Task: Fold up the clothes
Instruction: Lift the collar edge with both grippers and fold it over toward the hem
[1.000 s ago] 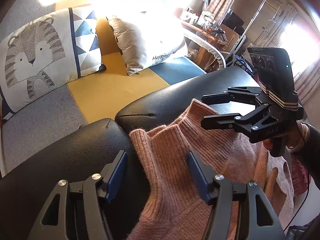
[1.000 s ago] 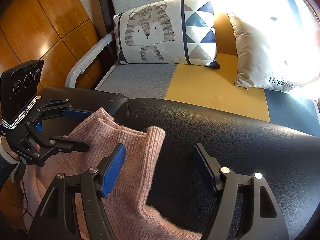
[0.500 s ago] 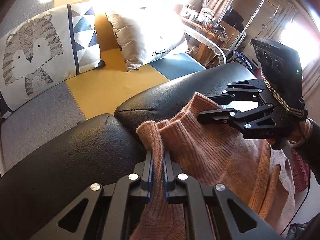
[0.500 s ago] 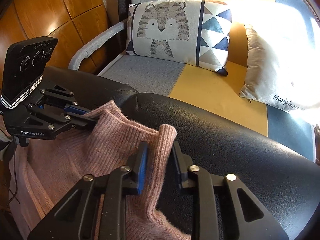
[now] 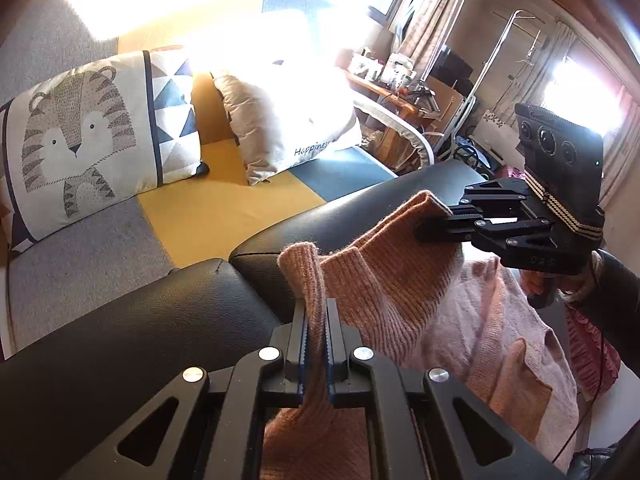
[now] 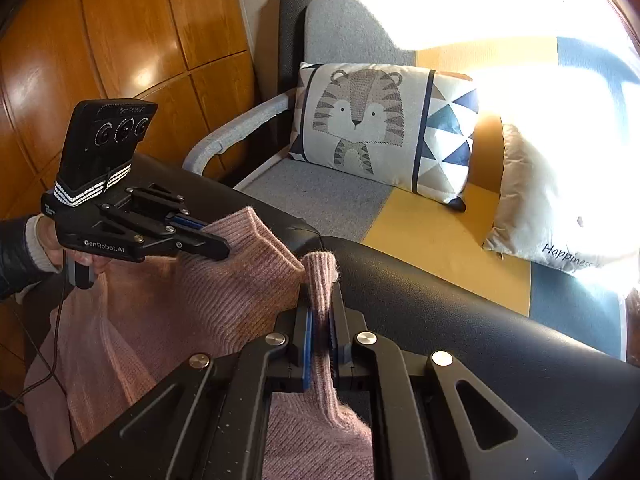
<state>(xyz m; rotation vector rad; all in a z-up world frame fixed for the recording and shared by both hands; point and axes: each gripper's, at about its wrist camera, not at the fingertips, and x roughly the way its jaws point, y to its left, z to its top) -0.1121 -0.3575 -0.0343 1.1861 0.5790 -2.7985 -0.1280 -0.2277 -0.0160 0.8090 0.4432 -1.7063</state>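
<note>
Left gripper (image 5: 316,344) & right gripper (image 6: 320,332), both clamped on pink ribbed knit sweater (image 5: 384,288), frame centre, above black leather seat (image 5: 140,320).

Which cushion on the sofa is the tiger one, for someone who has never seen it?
On the grey, yellow and blue sofa two cushions lean against the backrest. The tiger cushion sits over the grey seat, with blue triangles along one end; the neighbouring cream cushion reads "Happiness".

Pink ribbed sweater (image 5: 396,280), black leather seat (image 6: 460,320), tiger-print cushion (image 6: 360,120) with blue triangles, yellow-grey-blue sofa (image 5: 224,204)
</note>
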